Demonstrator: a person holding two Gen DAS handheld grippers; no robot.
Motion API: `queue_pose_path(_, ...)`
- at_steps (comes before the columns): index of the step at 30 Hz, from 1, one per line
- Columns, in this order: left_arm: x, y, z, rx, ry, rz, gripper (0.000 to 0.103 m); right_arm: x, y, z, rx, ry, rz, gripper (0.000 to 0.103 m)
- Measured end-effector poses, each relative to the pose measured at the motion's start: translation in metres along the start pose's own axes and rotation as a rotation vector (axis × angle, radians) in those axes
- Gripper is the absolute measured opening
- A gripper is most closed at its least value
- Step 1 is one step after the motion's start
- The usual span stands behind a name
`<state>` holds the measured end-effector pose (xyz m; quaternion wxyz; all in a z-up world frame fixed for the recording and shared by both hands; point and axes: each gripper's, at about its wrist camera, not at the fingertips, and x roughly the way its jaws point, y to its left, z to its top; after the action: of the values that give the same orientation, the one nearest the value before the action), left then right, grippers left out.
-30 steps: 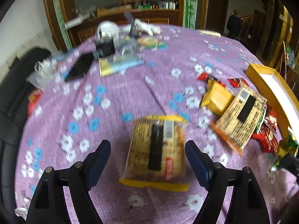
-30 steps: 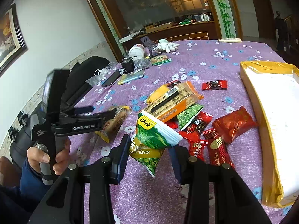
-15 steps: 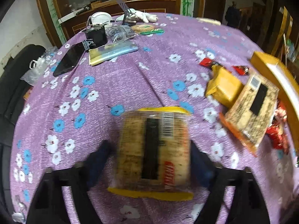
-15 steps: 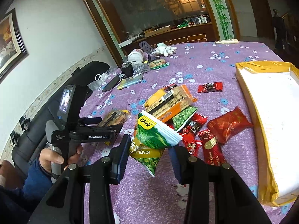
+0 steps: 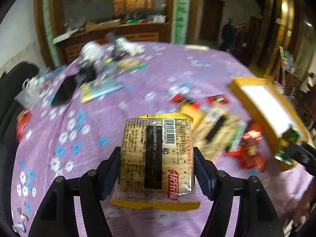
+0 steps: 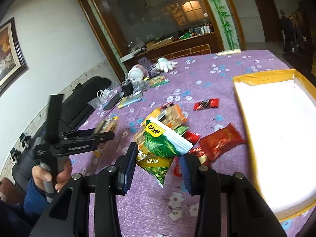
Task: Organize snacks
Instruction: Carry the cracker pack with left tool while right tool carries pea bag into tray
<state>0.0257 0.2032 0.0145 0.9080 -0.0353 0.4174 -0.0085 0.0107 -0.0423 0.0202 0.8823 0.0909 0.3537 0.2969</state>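
- Since a second ago the cracker pack (image 5: 157, 158) has gone from lying on the purple counter (image 5: 102, 106) between spread jaws to being clamped in our left tool (image 5: 157, 169) and lifted clear; the counter blurs beneath it.
- Our right tool (image 6: 158, 164) grips the green pea bag (image 6: 164, 142), held off the counter as before.
- Step in hand, as we judge it: carrying both snacks toward the yellow-rimmed box (image 6: 262, 78).
- Next move calls for swinging each tool rightward over the box's near rim and releasing inside.
- From the left tool, the box sits ahead and well to the right; the loose snack pile (image 5: 233, 136) lies between.
- From the right tool, the box is just beside, to the right; its white floor looks bare.
- Watch: the box's raised near wall, and the two tools crowding each other over the box.
- Open counter lies ahead-left of both tools.
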Motion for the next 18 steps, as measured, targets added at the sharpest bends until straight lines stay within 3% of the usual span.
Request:
queue_pose_path(7,-0.008,-0.084,0.040,0.096,-0.005,-0.166,0.073,-0.027,-0.050,0.028,0.089,-0.039,-0.091,0.040)
queue_pose_path(14,0.015,-0.172,0.079,0.175,0.005,-0.234,0.072,-0.041,-0.119,0.071,0.197,-0.038,-0.215,0.040)
queue_pose_path(18,0.047,-0.220,0.097,0.197,0.029,-0.262,0.072,-0.032,-0.158,0.094,0.251,-0.028,-0.296,0.040)
